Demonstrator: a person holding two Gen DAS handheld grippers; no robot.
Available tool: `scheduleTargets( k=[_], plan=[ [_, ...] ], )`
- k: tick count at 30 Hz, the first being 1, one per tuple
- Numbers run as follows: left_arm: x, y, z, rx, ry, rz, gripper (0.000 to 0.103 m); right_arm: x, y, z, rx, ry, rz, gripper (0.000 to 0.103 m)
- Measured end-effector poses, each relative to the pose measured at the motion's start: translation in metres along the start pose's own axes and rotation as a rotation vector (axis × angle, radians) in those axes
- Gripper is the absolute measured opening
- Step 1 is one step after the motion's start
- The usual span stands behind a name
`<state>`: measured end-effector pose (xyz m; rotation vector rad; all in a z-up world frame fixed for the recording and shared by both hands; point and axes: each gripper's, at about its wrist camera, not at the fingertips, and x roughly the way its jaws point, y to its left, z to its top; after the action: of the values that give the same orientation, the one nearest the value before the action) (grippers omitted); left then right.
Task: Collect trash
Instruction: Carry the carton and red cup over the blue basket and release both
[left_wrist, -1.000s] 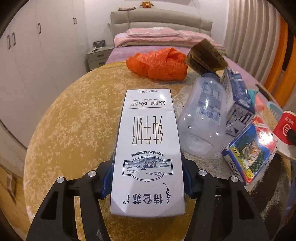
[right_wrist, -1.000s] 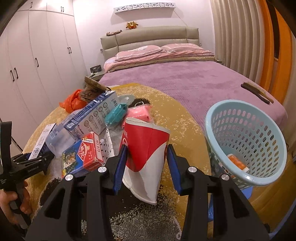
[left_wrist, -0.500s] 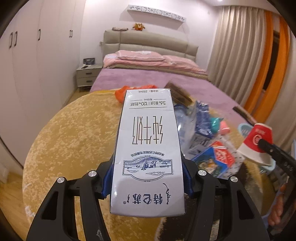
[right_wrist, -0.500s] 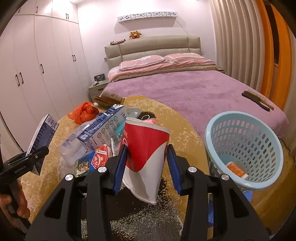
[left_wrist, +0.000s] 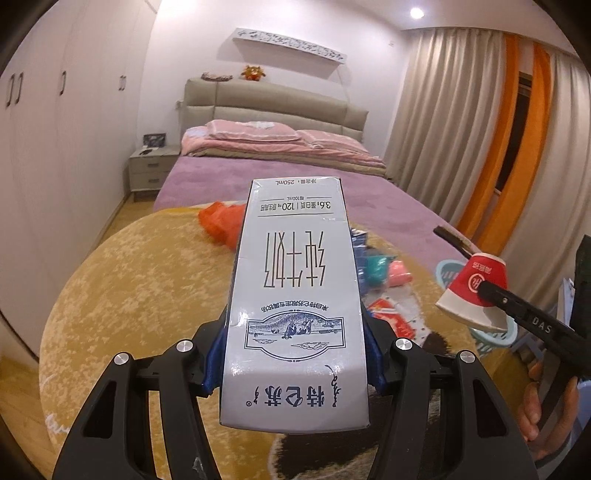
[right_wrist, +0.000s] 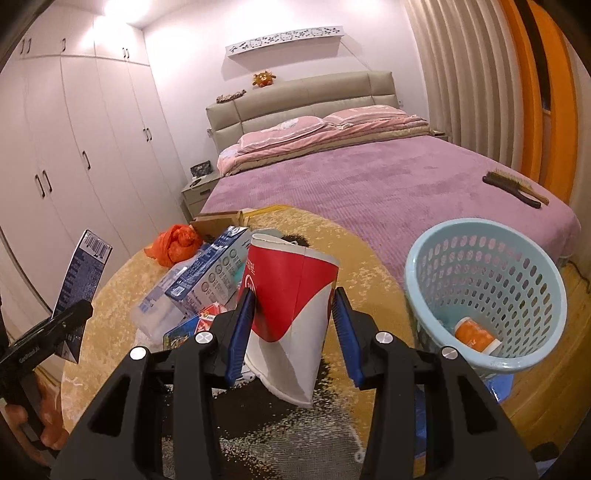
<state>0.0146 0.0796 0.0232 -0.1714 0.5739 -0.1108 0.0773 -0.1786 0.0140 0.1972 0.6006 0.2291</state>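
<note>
My left gripper is shut on a white milk carton and holds it well above the round yellow rug. The carton also shows in the right wrist view. My right gripper is shut on a squashed red and white paper cup, which also shows in the left wrist view. A light blue basket stands just right of the cup, with an orange and white item inside.
Trash lies on the rug: an orange plastic bag, a clear bottle, a blue carton, a cardboard piece, colourful packets. A purple bed stands behind, with a brush on it. White wardrobes line the left.
Both grippers have risen higher above the rug, each still holding its item. The left view now looks over the trash pile toward the bed.
</note>
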Motion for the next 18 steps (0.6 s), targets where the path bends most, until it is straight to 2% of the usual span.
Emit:
scheduleTargets(
  k=[3,10,18],
  plan=[
    [0.002,-0.013,0.007,0.026,-0.004,-0.026,0.056,-0.007,-0.008,0.003,0.016,-0.018,-0.011,0.040],
    [0.020,-0.070,0.017,0.122,0.014,-0.111,0.056,-0.023,-0.044,0.009,0.070,-0.059,-0.074,0.040],
    [0.047,-0.166,0.032,0.257,0.019,-0.229,0.056,-0.040,-0.111,0.024,0.156,-0.095,-0.191,0.040]
  ],
)
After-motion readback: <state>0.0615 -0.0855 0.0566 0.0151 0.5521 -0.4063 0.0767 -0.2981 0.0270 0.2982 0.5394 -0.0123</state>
